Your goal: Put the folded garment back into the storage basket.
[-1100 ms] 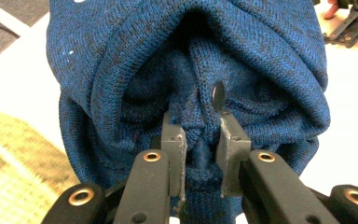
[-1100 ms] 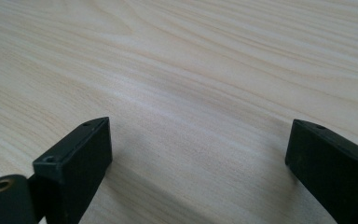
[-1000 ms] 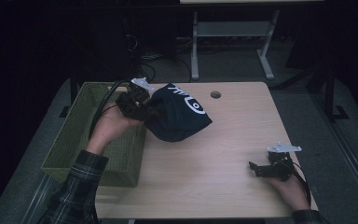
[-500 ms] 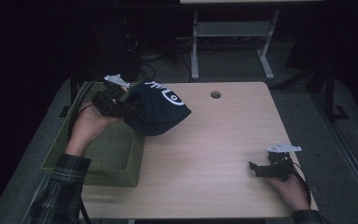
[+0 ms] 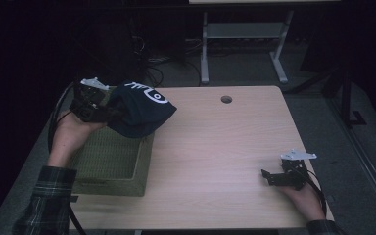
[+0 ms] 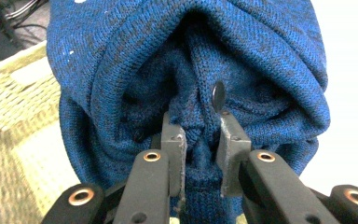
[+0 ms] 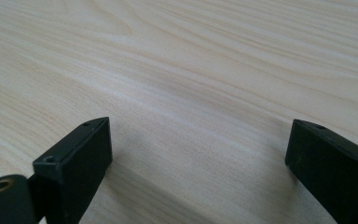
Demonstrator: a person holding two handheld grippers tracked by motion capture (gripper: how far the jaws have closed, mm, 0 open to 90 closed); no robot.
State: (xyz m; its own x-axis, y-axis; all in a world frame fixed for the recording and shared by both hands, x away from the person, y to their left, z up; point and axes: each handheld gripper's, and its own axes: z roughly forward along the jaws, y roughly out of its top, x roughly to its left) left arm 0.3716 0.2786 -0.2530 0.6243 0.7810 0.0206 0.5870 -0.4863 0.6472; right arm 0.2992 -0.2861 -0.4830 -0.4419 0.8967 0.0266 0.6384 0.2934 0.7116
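We found the left gripper (image 6: pixel 200 140) with its two metal fingers (image 6: pixel 175 144) pinched on a bunched fold of the blue knitted garment (image 6: pixel 261 60), cloth squeezed tight between the pads. Around that pinch the knit hung in heavy folds, and a small dark button (image 6: pixel 218 95) sat just above one fingertip. From the high view we saw the left gripper (image 5: pixel 108 111) held level in the person's left hand (image 5: pixel 71 134), with the garment (image 5: pixel 142 110) lifted clear of the table and hanging over the far right corner of the green woven basket (image 5: pixel 112 169). White markings showed on the upper side of the cloth. The basket stood at the left side of the wooden table (image 5: pixel 215 147).

The right gripper (image 7: pixel 198 154) had its black fingers (image 7: pixel 77 158) spread wide apart, with nothing but bare wood grain between them. In the high view the right gripper (image 5: pixel 269 177) rested low at the near right part of the table, well apart from the garment, held in the person's right hand (image 5: pixel 301 196).
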